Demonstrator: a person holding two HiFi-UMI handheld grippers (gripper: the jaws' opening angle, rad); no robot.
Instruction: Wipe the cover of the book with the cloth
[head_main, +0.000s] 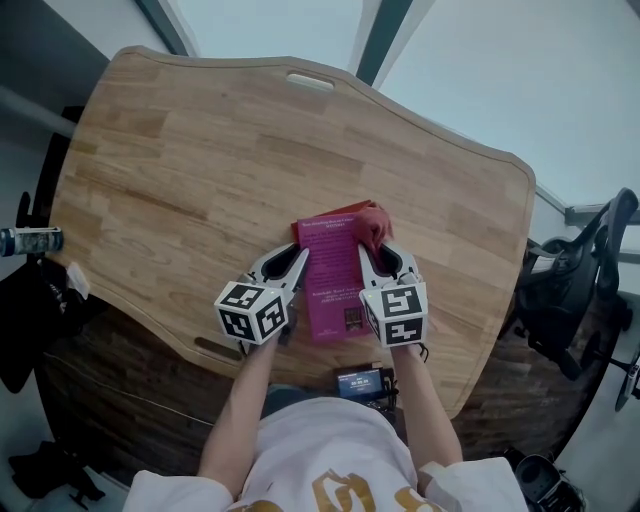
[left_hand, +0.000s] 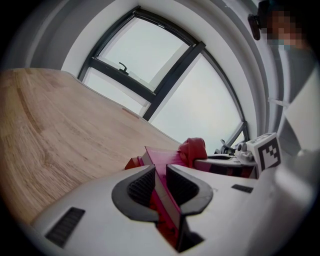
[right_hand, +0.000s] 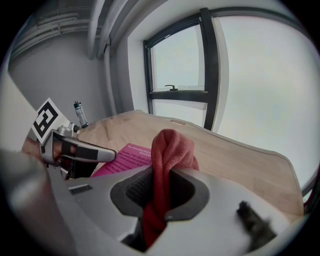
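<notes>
Table (head_main: 200, 170): pale wood, plank grain, rounded corners; it lies under both grippers.

Left gripper (left_hand: 161, 175): white shell with dark ribbed pads. The jaws are clamped on the near-left edge of the book (head_main: 335, 285). The edge shows as a thin magenta slab wedged between the pads and running forward from the tips.

Book: a slim rectangle with a smooth magenta cover and lines of small pale print. It lies between the two grippers, its long sides running away from the person.

Right gripper (right_hand: 159, 187): the same white shell, on the other side of the book from the left gripper. The jaws are pinched tight on the cloth (right_hand: 170, 147).

Cloth: coral-red with a soft, fuzzy nap. It is bunched into a rounded fold that rises above the right jaws, and a tail hangs down through the gap between them. From the head view, the bunch sits just past the right gripper's tips, over the book's far right corner.

Each gripper carries a black-and-white marker cube at its rear end, nearest the person.
</notes>
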